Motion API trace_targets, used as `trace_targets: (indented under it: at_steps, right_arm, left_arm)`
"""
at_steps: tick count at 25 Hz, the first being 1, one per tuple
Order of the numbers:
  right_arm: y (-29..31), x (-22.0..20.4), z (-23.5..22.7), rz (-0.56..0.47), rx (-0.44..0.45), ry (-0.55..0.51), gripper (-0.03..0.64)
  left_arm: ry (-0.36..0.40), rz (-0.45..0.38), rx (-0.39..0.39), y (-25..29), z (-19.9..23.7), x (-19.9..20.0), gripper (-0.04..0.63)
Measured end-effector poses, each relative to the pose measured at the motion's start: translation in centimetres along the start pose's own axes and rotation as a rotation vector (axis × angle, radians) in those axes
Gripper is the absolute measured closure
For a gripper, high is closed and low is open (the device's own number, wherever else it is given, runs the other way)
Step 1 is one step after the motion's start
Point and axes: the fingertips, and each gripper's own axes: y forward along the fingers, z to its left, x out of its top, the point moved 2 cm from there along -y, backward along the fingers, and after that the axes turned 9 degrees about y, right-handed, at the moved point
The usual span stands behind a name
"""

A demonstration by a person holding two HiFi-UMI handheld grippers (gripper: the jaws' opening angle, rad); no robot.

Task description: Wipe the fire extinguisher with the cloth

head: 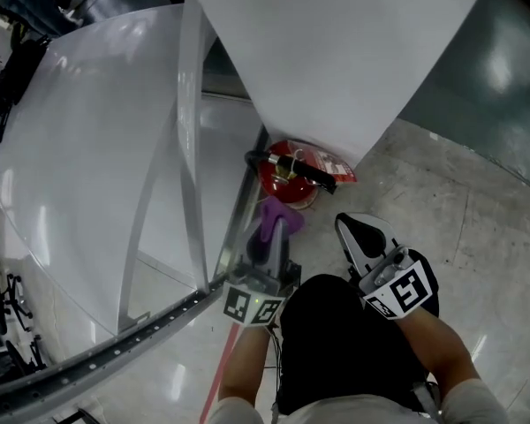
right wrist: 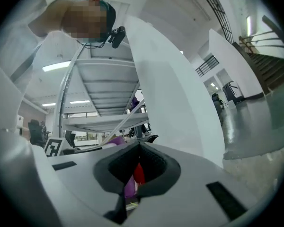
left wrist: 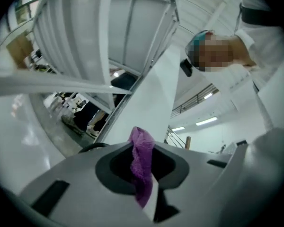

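- Left claw [head: 276, 228] clenched on the cloth [left wrist: 141, 167]: purple, fuzzy, limp and light.
- Right claw [head: 347, 224] clenched, empty.
- Extinguisher [head: 287, 184] stands on the floor [head: 424, 201] at a white column's [head: 336, 60] foot, near the cloth: red, round, glossy, probably heavy and slick. Steady it by the black handle [head: 309, 173].

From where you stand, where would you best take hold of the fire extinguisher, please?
Probably the black handle atop the fire extinguisher, from above on the open right side: it stands upright, pillar behind, cloth at its front-left.
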Motion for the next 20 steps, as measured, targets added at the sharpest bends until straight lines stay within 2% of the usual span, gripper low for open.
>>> trace_targets:
  at_steps: [3,7,9,15,20]
  right_arm:
    - [0.4,0.4,0.4,0.016,0.010,0.012,0.604]
    - [0.4,1.8,0.9,0.062,0.010,0.018,0.604]
    - [0.2,3.1,1.4,0.099,0.039,0.003,0.604]
    - [-1.2,10.0,3.8,0.204,0.227,0.012,0.602]
    - [-4.1,17.5,8.1,0.344,0.468,-0.055,0.597]
  left_arm:
    - [0.149,0.033,-0.066,0.0,-1.8,1.7,0.537]
    - [0.233,0.089,-0.130,0.0,-3.7,4.3,0.537]
    - [0.229,0.118,-0.181,0.3,-5.0,5.8,0.537]
    - [0.111,0.255,-0.355,0.9,-10.3,11.5,0.537]
    - [0.132,0.381,-0.525,1.0,-15.7,17.7,0.537]
